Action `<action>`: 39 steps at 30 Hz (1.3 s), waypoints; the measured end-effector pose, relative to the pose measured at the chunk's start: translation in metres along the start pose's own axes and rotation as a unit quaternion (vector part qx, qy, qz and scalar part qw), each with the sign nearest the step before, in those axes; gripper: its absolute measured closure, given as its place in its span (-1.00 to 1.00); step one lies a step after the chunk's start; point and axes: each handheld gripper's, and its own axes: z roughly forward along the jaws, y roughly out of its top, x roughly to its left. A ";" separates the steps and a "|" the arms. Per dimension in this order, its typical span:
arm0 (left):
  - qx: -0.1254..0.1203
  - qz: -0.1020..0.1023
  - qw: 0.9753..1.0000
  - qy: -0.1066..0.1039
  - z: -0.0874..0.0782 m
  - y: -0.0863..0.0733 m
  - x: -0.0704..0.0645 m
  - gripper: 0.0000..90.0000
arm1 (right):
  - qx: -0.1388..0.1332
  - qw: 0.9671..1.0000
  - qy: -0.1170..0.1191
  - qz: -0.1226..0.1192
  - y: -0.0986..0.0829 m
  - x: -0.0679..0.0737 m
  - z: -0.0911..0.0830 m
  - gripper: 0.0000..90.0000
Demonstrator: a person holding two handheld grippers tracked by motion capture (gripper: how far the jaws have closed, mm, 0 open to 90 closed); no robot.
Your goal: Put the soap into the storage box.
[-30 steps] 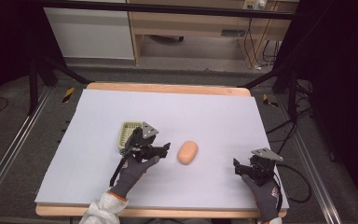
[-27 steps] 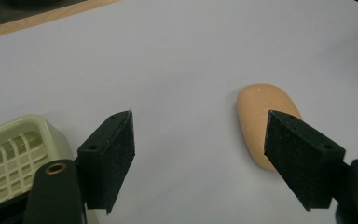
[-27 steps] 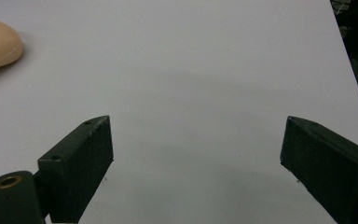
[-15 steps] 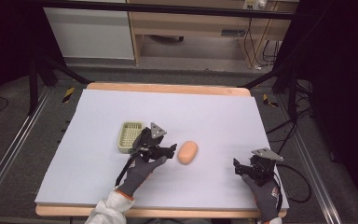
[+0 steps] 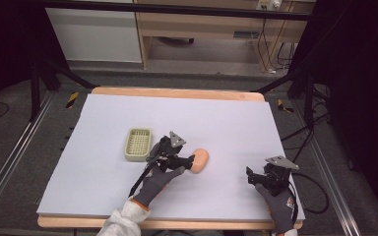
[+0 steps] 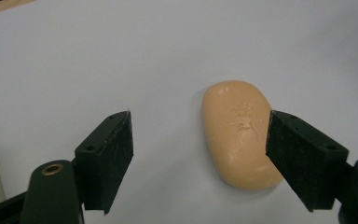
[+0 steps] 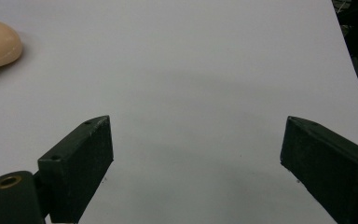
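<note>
Bare white table all around the soap, small basket close at its left, left gripper at the soap, right gripper well apart

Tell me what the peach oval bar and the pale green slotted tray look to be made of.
The peach oval bar looks like solid soap: matte, waxy surface, rounded edges and a mark pressed into its top. The pale green slotted tray looks like moulded plastic, probably a soap dish: uniform colour, a smooth rounded rim and a grid of drain slots. Neither can be confirmed by look alone.
</note>
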 end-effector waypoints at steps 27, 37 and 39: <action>0.031 0.007 0.999 -0.030 0.030 0.008 -0.018 -0.51 | 0.003 1.000 0.002 -0.001 0.000 0.000 0.001 -0.78; 0.045 0.009 0.998 -0.032 0.042 0.010 -0.025 -0.53 | 0.006 1.000 0.003 0.000 0.000 0.001 0.002 -0.78; 0.050 0.008 0.998 -0.033 0.046 0.010 -0.026 -0.53 | 0.006 1.000 0.003 0.000 0.000 0.001 0.002 -0.78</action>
